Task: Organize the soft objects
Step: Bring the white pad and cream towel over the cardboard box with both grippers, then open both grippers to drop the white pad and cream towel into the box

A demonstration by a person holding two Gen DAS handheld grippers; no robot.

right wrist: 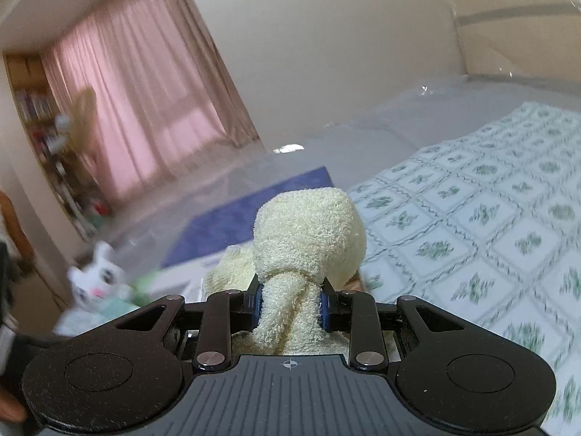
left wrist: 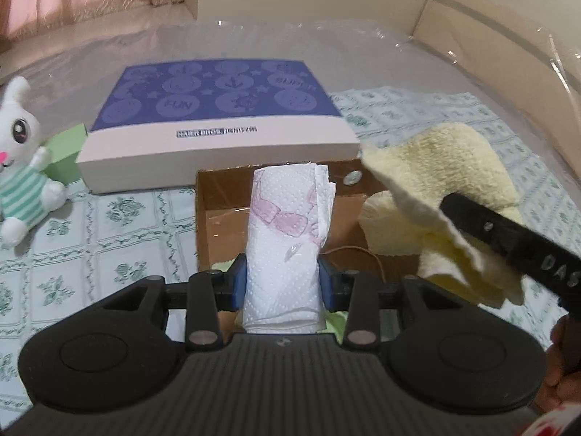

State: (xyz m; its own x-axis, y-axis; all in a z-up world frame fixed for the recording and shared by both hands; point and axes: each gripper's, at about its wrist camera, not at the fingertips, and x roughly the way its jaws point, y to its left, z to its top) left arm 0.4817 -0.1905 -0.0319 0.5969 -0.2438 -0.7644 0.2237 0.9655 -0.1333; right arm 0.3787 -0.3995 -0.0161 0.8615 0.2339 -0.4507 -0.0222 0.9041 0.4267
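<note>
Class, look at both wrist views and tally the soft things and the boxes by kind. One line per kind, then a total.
Plush rabbit: 1
Yellow terry cloth, in the right gripper: 1
White printed cloth bundle, in the left gripper: 1
Boxes: 3, purple-topped box, green box, brown cardboard box
Total: 6

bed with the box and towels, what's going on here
A person is tidying soft things on the bed with a handheld gripper in each hand. The left gripper is shut on a folded white cloth, held over an open cardboard box. The right gripper is shut on a yellow towel, held up just right of the box. A plush bunny sits off to the left.
</note>
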